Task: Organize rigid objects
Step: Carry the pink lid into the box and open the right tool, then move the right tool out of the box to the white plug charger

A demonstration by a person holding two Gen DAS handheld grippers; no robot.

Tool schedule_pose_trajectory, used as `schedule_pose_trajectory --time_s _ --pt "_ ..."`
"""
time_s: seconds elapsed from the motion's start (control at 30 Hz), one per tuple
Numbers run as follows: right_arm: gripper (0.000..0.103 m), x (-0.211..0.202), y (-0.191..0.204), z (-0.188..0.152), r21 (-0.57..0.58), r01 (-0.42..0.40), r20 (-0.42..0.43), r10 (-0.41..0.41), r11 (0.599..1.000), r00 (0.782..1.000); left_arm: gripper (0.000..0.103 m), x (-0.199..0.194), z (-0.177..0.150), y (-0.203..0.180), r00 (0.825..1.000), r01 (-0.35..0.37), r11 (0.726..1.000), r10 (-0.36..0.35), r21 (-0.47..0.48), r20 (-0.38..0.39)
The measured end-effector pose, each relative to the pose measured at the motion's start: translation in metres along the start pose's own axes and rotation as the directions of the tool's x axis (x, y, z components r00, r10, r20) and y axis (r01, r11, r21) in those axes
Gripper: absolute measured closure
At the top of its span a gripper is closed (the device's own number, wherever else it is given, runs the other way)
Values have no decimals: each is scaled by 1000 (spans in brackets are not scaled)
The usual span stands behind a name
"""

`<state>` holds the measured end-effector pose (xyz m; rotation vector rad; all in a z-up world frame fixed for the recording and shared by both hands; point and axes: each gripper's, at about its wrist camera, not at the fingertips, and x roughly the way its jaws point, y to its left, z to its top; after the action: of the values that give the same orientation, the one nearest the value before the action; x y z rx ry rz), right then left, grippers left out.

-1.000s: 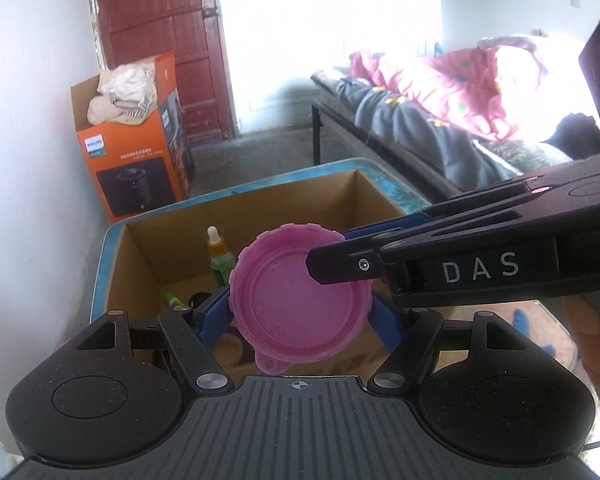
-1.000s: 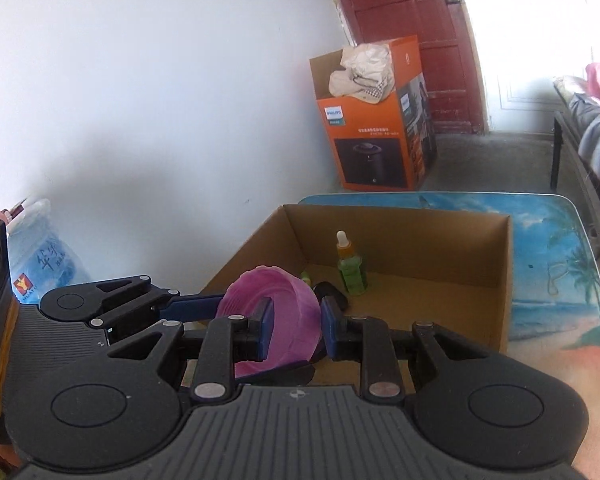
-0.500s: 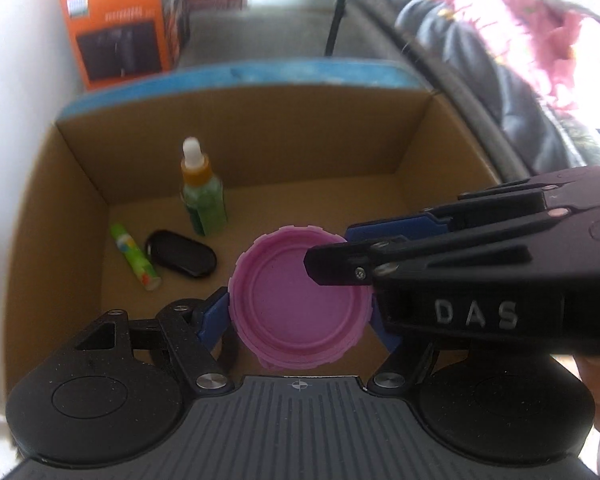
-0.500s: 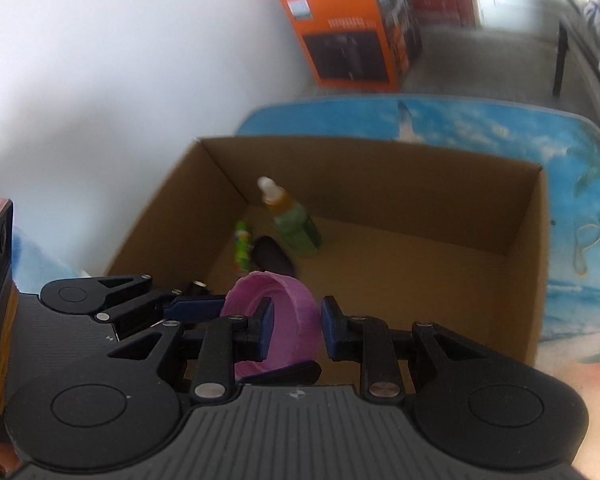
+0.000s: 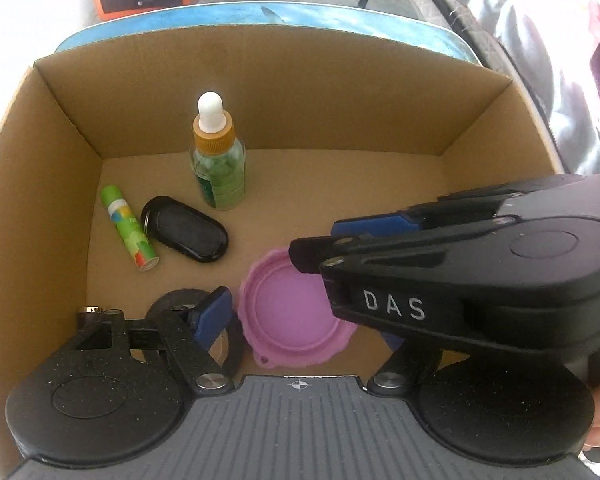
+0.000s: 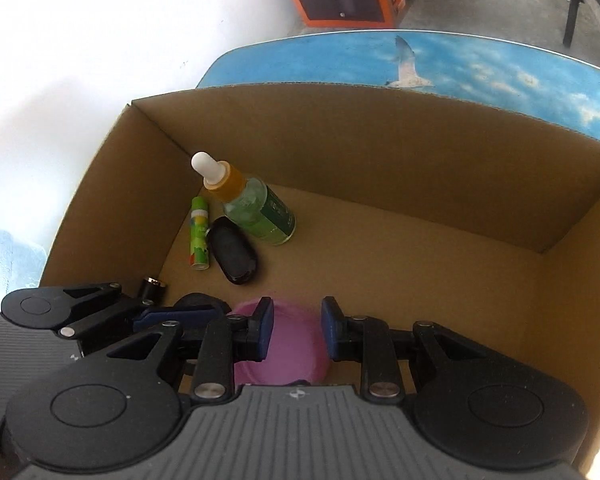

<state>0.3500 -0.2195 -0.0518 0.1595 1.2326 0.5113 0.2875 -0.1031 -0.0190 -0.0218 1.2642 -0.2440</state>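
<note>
We have the pink lid [image 5: 296,316] low inside the cardboard box [image 5: 340,92]. Left gripper [image 5: 300,320] jaws opening to release; right gripper [image 6: 296,330] jaws pinching the rim, steadying it for set-down.

Two black hand-held grippers with blue pads

The left gripper [image 5: 300,316] and right gripper [image 6: 296,332] share speckled black linkage arms, round hubs, silver screws, ribbed grey bases with a small crosshair mark; white letters "DAS" mark the right one's side.
</note>
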Motion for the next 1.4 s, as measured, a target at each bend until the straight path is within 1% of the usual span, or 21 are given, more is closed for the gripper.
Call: schedule_pose_trajectory --time_s 0.2,0.4,0.43,0.47,0.53,0.63,0.7,0.77,0.8,0.83,0.87,0.97,1.0,1.07,1.13,1.17,1.2,1.23,1.3,1.33,1.4 --pt "74 -20 3 -4 -7 -10 91 11 1000 996 23 -12 -6 -2 999 10 1000 -10 2 53" --pt "72 -84 13 -32 -26 -27 261 32 999 965 18 -51 -25 -11 983 19 998 -29 54 180" --pt "67 -99 15 -41 -27 -33 297 39 999 954 16 -60 -32 -12 978 27 997 -41 72 204" --pt "57 -110 16 -49 -27 -42 328 49 999 943 14 -67 -38 -14 972 35 995 -56 94 227" --pt "45 -138 19 -70 -26 -65 398 70 998 915 9 -82 -52 -18 958 50 988 -88 143 274" --pt "40 -174 23 -103 -43 -81 480 92 996 872 9 -104 -79 -20 932 44 978 -114 206 345" --pt "28 -195 27 -127 -43 -78 530 89 996 844 9 -116 -96 -22 908 42 973 -132 228 399" --pt "4 -210 31 -149 -48 -67 575 83 997 814 8 -126 -116 -20 878 46 972 -149 229 455" --pt "0 -217 33 -159 -44 -54 595 70 998 800 5 -130 -125 -22 869 43 974 -147 223 472" --pt "0 -223 35 -172 -44 -34 621 54 998 782 2 -131 -135 -21 862 47 976 -148 213 485" --pt "0 -226 37 -182 -43 -14 633 38 999 773 2 -131 -144 -19 861 58 977 -154 207 485" --pt "0 -222 44 -208 -11 71 639 -48 997 768 2 -121 -163 -17 893 116 972 -192 204 408" --pt "0 -218 47 -215 -5 110 636 -82 994 767 2 -117 -170 -16 898 128 974 -194 189 394" --pt "0 -205 56 -228 -5 224 627 -171 975 760 2 -109 -183 -12 900 133 978 -188 164 393" --pt "0 -192 67 -240 -26 343 625 -252 939 739 2 -103 -192 -9 897 119 981 -173 154 407" --pt "0 -187 72 -244 -41 377 625 -270 925 732 2 -101 -196 -8 895 116 982 -168 150 413" --pt "0 -181 76 -247 -57 391 623 -273 919 733 1 -99 -199 -5 894 115 982 -167 147 416" --pt "0 -175 80 -248 -68 382 615 -263 922 743 0 -97 -203 -2 891 121 982 -172 145 421" --pt "0 -167 86 -250 -67 338 600 -233 939 765 0 -94 -210 5 883 144 980 -191 139 429" --pt "0 -161 89 -251 -54 325 596 -231 944 769 0 -93 -214 9 879 154 979 -198 136 434" --pt "0 -158 95 -254 -35 343 604 -254 939 755 0 -91 -217 12 874 154 978 -200 137 443"
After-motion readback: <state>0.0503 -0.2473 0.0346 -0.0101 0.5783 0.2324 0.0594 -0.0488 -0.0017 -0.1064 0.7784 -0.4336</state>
